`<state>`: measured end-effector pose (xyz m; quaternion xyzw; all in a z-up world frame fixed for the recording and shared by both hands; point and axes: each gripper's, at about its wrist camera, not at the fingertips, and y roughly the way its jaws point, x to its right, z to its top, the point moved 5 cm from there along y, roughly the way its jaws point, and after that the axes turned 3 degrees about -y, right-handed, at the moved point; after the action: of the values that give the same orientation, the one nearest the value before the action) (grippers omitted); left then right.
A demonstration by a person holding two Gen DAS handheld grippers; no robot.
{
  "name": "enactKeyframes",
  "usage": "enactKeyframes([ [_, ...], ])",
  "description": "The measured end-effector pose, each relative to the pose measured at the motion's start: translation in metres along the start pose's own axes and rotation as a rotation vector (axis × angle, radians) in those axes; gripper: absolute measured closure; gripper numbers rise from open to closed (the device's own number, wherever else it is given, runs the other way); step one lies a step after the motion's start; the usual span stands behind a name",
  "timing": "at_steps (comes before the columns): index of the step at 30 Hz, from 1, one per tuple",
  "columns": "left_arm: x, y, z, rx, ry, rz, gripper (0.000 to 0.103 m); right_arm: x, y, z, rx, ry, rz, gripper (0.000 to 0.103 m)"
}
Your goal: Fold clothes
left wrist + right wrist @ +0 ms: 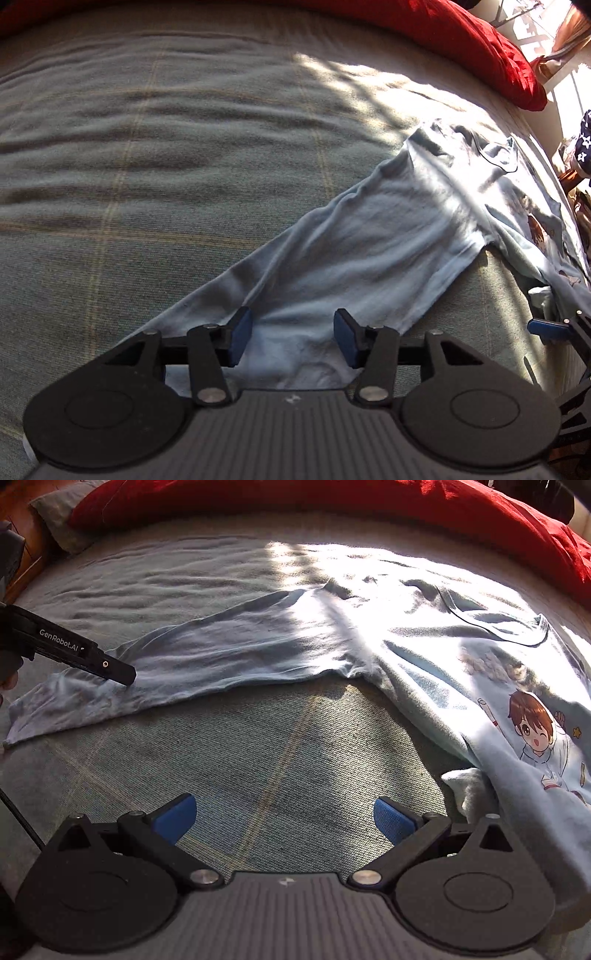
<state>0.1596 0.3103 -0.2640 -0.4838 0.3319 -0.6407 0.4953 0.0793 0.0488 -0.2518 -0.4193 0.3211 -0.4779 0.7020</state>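
White lettering reading "GenRobot.AI" is showing along the black side of the left tool (123, 677), and no other readable text is appearing anywhere in either view.

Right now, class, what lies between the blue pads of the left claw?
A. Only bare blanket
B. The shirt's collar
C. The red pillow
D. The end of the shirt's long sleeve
D: the left claw stands over the sleeve end, its blue pads apart with pale cloth between them.
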Motion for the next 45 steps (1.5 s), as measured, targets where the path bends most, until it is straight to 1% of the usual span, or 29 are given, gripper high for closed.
enactKeyframes([
  [3, -0.022, -0.020, -0.011, 0.021, -0.081, 0.011, 0.053, -0.005, -0.005, 0.004, 0.011, -0.027, 0.002, 0.000],
  [4, -0.027, -0.025, -0.016, 0.021, -0.092, 0.010, 0.051, -0.008, -0.005, 0.005, 0.017, -0.037, 0.006, 0.000],
  [5, -0.033, -0.028, -0.022, 0.017, -0.093, 0.032, 0.050, -0.009, -0.005, 0.006, 0.014, -0.043, 0.008, 0.000],
  [7, -0.051, -0.033, -0.034, 0.009, -0.084, 0.144, 0.051, -0.012, -0.003, 0.007, 0.008, -0.054, 0.008, 0.000],
  [8, -0.063, -0.037, -0.038, 0.014, -0.112, 0.185, 0.051, -0.014, -0.002, 0.008, 0.004, -0.057, 0.006, 0.000],
  [10, -0.075, -0.049, -0.040, 0.043, -0.162, 0.206, 0.051, -0.018, -0.001, 0.009, -0.002, -0.067, 0.005, 0.000],
  [11, -0.075, -0.053, -0.040, 0.060, -0.160, 0.207, 0.051, -0.020, -0.001, 0.009, -0.005, -0.072, 0.005, 0.000],
  [13, -0.066, -0.058, -0.039, 0.087, -0.120, 0.183, 0.050, -0.023, -0.001, 0.009, -0.007, -0.084, 0.005, 0.000],
  [15, -0.049, -0.050, -0.044, 0.075, -0.028, 0.157, 0.048, -0.025, 0.002, 0.007, -0.019, -0.083, -0.008, 0.000],
  [16, -0.044, -0.044, -0.047, 0.055, 0.001, 0.159, 0.047, -0.026, 0.003, 0.007, -0.026, -0.080, -0.007, 0.000],
  [18, -0.044, -0.033, -0.054, 0.025, 0.005, 0.185, 0.047, -0.029, 0.003, 0.007, -0.033, -0.079, -0.006, 0.000],
  [20, -0.047, -0.033, -0.058, 0.044, -0.016, 0.192, 0.047, -0.032, 0.001, 0.006, -0.033, -0.081, -0.008, 0.000],
  [22, -0.046, -0.038, -0.059, 0.042, -0.026, 0.199, 0.047, -0.035, 0.000, 0.004, -0.039, -0.087, 0.000, 0.000],
  [27, -0.033, -0.047, -0.057, 0.044, -0.018, 0.162, 0.045, -0.039, 0.003, -0.007, -0.062, -0.075, 0.027, 0.000],
  [29, -0.021, -0.047, -0.054, 0.064, -0.009, 0.167, 0.044, -0.040, 0.002, -0.012, -0.062, -0.079, 0.048, 0.000],
  [32, -0.001, -0.044, -0.052, 0.069, -0.011, 0.165, 0.044, -0.037, -0.003, -0.019, -0.048, -0.105, 0.075, 0.000],
  [36, 0.041, -0.043, -0.050, 0.078, 0.014, 0.173, 0.044, -0.016, -0.015, -0.029, -0.020, -0.146, 0.104, 0.000],
  [39, 0.088, -0.040, -0.043, 0.089, 0.036, 0.156, 0.043, 0.014, -0.031, -0.040, -0.003, -0.152, 0.128, 0.000],
  [41, 0.128, -0.031, -0.037, 0.088, 0.073, 0.132, 0.043, 0.038, -0.043, -0.052, -0.011, -0.157, 0.139, 0.000],
  [45, 0.222, -0.008, -0.022, 0.127, 0.171, 0.080, 0.042, 0.086, -0.063, -0.079, -0.033, -0.164, 0.156, 0.000],
])
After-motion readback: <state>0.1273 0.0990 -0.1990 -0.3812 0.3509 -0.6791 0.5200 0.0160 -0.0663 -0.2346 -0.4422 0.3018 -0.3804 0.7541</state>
